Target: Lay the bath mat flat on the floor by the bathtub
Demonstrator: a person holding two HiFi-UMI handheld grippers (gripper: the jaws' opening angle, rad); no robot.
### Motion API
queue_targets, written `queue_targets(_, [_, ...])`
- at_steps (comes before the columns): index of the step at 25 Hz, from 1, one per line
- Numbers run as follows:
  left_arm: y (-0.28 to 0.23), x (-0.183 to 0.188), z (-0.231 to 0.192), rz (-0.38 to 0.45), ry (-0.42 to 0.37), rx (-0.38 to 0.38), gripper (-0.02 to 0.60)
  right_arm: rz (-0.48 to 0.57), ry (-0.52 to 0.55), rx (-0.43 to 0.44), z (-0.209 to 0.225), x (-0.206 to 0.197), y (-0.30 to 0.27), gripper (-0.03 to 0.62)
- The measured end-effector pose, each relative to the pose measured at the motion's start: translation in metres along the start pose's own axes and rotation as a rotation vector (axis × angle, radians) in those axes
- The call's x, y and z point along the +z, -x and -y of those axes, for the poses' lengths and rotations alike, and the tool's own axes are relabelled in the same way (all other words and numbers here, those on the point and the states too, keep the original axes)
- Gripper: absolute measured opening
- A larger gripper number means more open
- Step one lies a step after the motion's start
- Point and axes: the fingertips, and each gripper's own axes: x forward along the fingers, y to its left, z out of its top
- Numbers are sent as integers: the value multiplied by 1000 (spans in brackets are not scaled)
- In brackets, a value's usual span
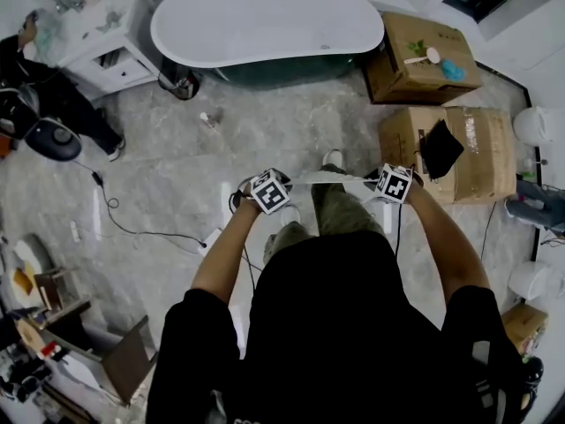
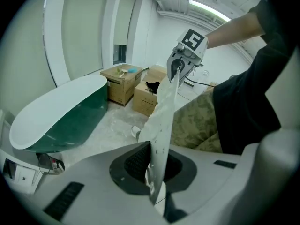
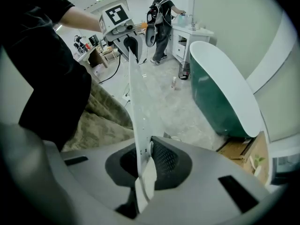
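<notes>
The left gripper (image 1: 267, 192) is clenched on one end of the bath mat (image 1: 328, 177) and the right gripper (image 1: 394, 184) on the other. They hold it taut off the floor, probably so it spreads flat. The bathtub (image 1: 265, 20) lies well apart at twelve o'clock.

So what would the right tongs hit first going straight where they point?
The right tongs would most likely meet the marble floor, between the trouser leg and the bathtub, carrying the gripped bath mat along.
</notes>
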Motion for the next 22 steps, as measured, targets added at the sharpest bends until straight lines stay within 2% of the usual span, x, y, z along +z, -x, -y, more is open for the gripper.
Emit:
queue_targets(5, [14,1,-23,19,58,20,25,-3,73,19,25,23,-1,29])
queue_targets(10, [15,-8,-55,-7,117,37,25,3,129,63,59,46,-14,29])
queue_targets(14, [5,-2,-84,-40,167,32,25,37,154,75,101,54,-26,29])
queue_targets(17, [3,9,-101,-43,202,34,25,56,176,91,123,59,-28,29])
queue_targets(22, [-21,41,-129,-67,191,38,25,59,197,119,181,46,-30,29])
